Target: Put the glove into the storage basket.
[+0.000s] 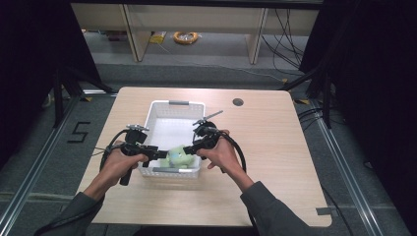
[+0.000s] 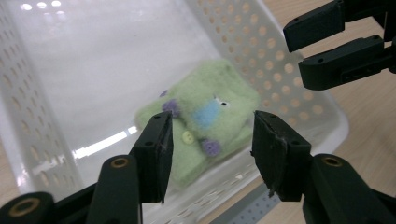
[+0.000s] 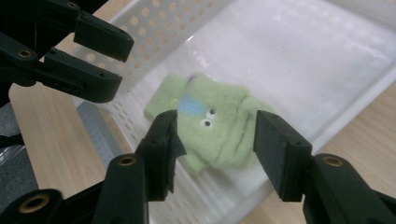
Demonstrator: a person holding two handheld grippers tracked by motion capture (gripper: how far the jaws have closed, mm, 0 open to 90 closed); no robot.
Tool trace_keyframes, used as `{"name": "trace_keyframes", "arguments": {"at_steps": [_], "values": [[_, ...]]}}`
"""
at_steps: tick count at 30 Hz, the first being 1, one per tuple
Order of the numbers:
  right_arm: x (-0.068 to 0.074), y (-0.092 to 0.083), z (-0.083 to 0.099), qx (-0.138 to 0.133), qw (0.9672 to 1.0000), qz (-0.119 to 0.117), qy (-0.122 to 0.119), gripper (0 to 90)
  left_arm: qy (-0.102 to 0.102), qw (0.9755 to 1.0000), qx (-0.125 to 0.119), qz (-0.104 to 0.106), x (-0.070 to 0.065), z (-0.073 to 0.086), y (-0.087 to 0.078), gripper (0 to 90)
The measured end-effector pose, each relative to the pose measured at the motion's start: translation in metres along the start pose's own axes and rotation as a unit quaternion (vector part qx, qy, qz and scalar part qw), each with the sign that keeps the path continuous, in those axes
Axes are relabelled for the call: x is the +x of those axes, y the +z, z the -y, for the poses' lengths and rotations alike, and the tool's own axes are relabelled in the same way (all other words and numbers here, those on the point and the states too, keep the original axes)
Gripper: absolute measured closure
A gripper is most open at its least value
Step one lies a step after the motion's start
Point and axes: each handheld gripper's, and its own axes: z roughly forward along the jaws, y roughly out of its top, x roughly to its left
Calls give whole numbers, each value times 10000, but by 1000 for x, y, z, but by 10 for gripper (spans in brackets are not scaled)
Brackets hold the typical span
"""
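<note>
A white perforated basket (image 1: 158, 114) stands on the wooden table (image 1: 265, 147), and it serves as the reference for all positions below. A green felt toy (image 1: 178, 156) lies flat on the basket floor, close against the basket's near wall. The toy carries a blue patch, small purple dots, a pale button and two eyes, as seen in the left gripper view (image 2: 205, 121) and the right gripper view (image 3: 210, 126).

The left gripper (image 1: 158, 154) is held over the basket's near left corner. In its own view (image 2: 210, 154) its jaws stand wide apart with nothing between them. The toy lies beyond and below the jaw tips, centred in the gap, and is not touched by either jaw.

The right gripper (image 1: 193, 147) is held over the basket's near right part, just beside the toy. In its own view (image 3: 215, 149) its jaws are likewise spread wide and empty. The toy lies under and past the tips, within the gap between them, with no contact visible.

The two grippers face each other across the toy, tips near but apart. Each appears in the upper corner of the other's view above the basket's side wall.
</note>
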Motion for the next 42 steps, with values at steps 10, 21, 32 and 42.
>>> {"name": "trace_keyframes", "arguments": {"at_steps": [10,21,32,42], "values": [[-2,-24,12,-233,9996,-103,-82,398,-51,9996,-264,79,-17,4,-5,320],[-11,-53,38,-563,9983,-61,-154,380,18,9978,-623,229,-48,20,-9,264],[-23,-78,61,-893,9960,55,-51,371,154,9968,-724,303,-67,33,-4,234],[-26,-88,82,-1093,9940,-19,7,366,290,9947,-857,488,-79,44,3,217]]}}
